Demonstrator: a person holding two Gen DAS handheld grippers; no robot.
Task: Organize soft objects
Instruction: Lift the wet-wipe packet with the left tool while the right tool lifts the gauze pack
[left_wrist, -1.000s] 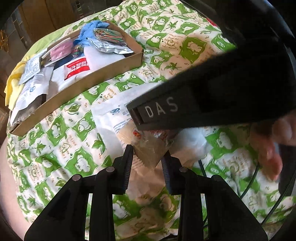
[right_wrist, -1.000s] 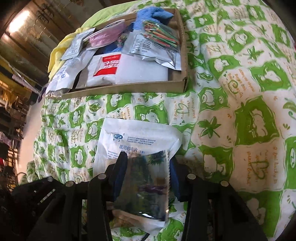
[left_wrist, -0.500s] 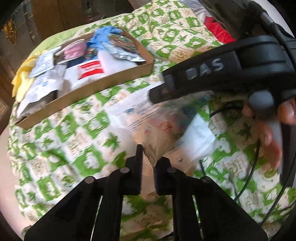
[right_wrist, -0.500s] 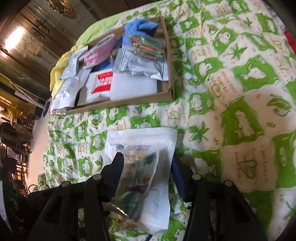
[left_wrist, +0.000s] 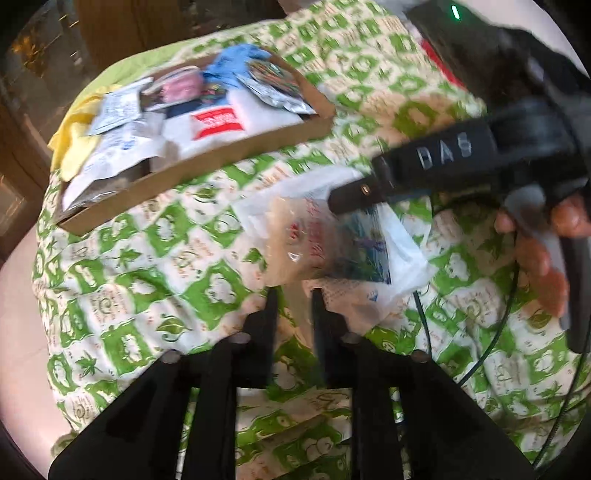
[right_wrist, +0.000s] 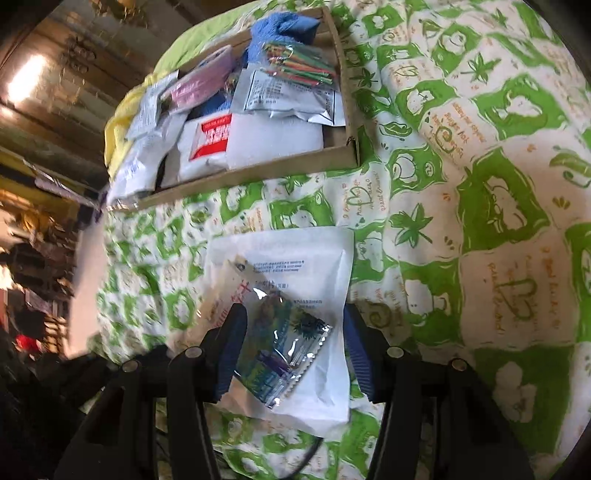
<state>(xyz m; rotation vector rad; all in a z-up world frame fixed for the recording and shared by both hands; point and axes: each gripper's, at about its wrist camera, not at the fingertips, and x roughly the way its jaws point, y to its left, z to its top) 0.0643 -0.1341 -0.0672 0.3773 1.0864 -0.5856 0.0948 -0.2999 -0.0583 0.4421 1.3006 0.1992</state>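
A clear packet with a blue-green picture (right_wrist: 284, 347) lies on a white pouch (right_wrist: 317, 266) on the green-patterned bedspread. My right gripper (right_wrist: 291, 325) is open, its fingers on either side of the packet; it shows as a black bar in the left wrist view (left_wrist: 424, 173). My left gripper (left_wrist: 293, 299) is open a little, empty, just short of the clear packet's near edge (left_wrist: 306, 247). A cardboard tray (right_wrist: 258, 170) behind holds soft packs, a blue cloth (right_wrist: 280, 29) and a pink item.
A yellow cloth (left_wrist: 74, 136) lies at the tray's far left end. A dark cable (left_wrist: 491, 343) runs over the bedspread on the right. The bed edge drops off to the left. A red item (left_wrist: 439, 62) lies far right.
My left gripper, shut on the clear packet's edge half a second ago, has let go and backed off. The packet now lies flatter between my right fingers. Both views have pulled back.
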